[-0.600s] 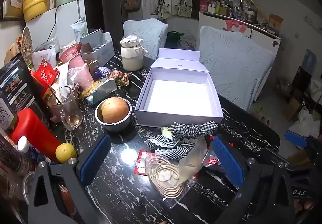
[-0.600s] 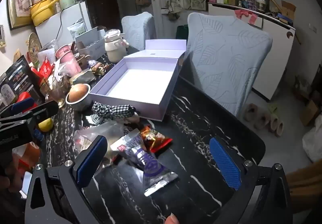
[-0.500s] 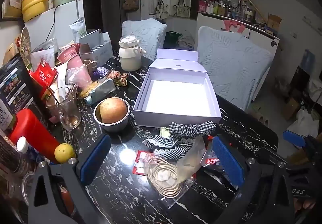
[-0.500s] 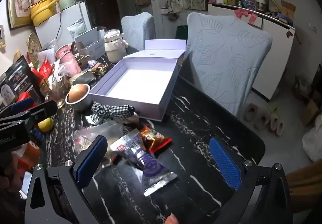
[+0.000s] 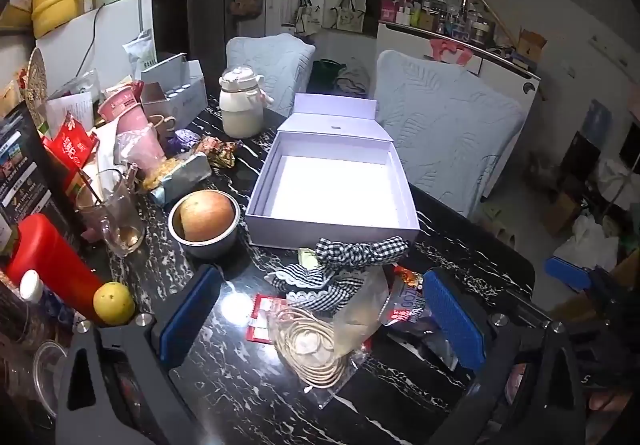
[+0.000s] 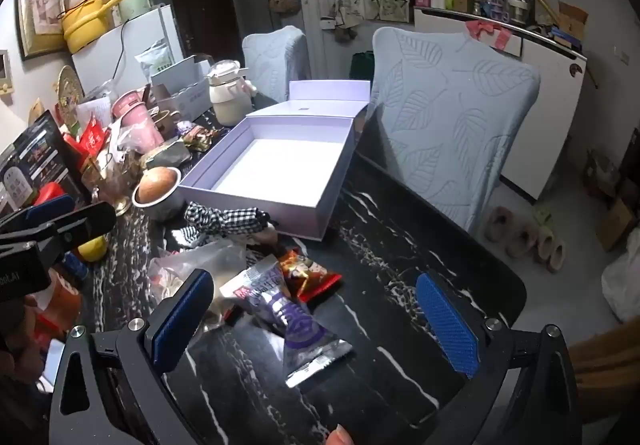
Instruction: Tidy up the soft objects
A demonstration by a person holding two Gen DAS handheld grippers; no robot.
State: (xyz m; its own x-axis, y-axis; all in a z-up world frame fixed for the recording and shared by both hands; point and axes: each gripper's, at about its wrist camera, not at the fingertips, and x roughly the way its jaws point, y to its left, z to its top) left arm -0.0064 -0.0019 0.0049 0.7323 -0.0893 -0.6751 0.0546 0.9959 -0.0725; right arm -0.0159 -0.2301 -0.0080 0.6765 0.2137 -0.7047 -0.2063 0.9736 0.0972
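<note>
Black-and-white gingham fabric scrunchies (image 5: 352,257) lie untouched (unmoved since earlier) before empty lavender cardboard box (image 5: 336,189); both grippers (image 5: 320,321) (image 6: 316,321) are held spread, empty.

A black-and-white gingham scrunchie (image 5: 362,250) is seen crumpled against the front wall of an open, empty lavender box (image 5: 332,231), with striped, lace-edged fabric (image 5: 310,283) bunched just before it.

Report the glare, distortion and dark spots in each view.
Left wrist view: a lamp glints off the black table, the open box floor blows out white, fisheye bends the edges. Right wrist view: box floor similarly overexposed, left gripper shadowed.
</note>
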